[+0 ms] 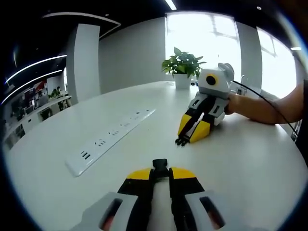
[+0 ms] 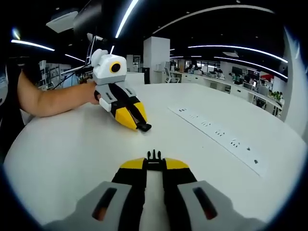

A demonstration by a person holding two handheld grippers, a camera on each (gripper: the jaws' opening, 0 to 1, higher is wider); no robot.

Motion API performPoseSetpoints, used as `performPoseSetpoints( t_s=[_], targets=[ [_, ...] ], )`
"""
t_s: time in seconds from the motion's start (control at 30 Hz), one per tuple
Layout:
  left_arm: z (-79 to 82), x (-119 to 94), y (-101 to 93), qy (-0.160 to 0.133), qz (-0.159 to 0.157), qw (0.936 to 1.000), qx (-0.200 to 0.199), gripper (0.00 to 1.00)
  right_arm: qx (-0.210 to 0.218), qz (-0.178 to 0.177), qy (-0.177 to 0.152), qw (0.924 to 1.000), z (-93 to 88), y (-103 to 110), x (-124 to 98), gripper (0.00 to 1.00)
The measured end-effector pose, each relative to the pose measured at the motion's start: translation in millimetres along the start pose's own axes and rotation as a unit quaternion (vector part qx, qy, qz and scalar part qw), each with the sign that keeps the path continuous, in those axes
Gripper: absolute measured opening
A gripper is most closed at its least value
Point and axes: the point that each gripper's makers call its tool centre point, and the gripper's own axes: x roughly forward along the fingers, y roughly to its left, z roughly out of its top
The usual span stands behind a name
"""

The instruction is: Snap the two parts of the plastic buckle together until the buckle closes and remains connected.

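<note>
White table (image 1: pixel 250 159), buckle halves apart.
Left gripper (image 1: pixel 160 169) clamps the socket half (image 1: pixel 160 165); right gripper (image 2: pixel 154 161) clamps the pronged half (image 2: pixel 154 156). Next: align, push together.

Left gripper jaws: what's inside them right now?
The left gripper is shut on a black buckle part, whose blocky end pokes out past the yellow tips. The rest of it is hidden between the jaws.

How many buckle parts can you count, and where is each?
2. The socket part is pinched in the left claw; it also shows in the right gripper view. The pronged part is pinched in the right claw, apart from the other on the white table.
</note>
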Motion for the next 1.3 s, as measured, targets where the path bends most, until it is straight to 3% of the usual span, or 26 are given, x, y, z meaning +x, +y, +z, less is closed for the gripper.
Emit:
performPoseSetpoints(
  t_s=[0.37,1.0,1.17,1.3],
  targets=[
    [5.3,-4,-4.2,0.001,-0.003,1.0000,0.007,0.11,0.008,-0.001,-0.018,0.9998,17.3,2,-8,0.12],
    [16.1,-12,-8.4,0.005,-0.002,0.9999,0.013,0.11,0.009,-0.010,-0.021,0.9997,26.3,2,-17,0.12],
    [21.1,-16,-9.9,0.003,-0.003,1.0000,0.008,0.11,0.008,-0.014,-0.022,0.9996,29.5,2,-19,0.12],
    [28.6,-21,-16.9,-0.005,-0.023,0.9996,-0.014,0.11,0.012,-0.017,-0.021,0.9996,32.9,2,-23,0.12]
  ],
)
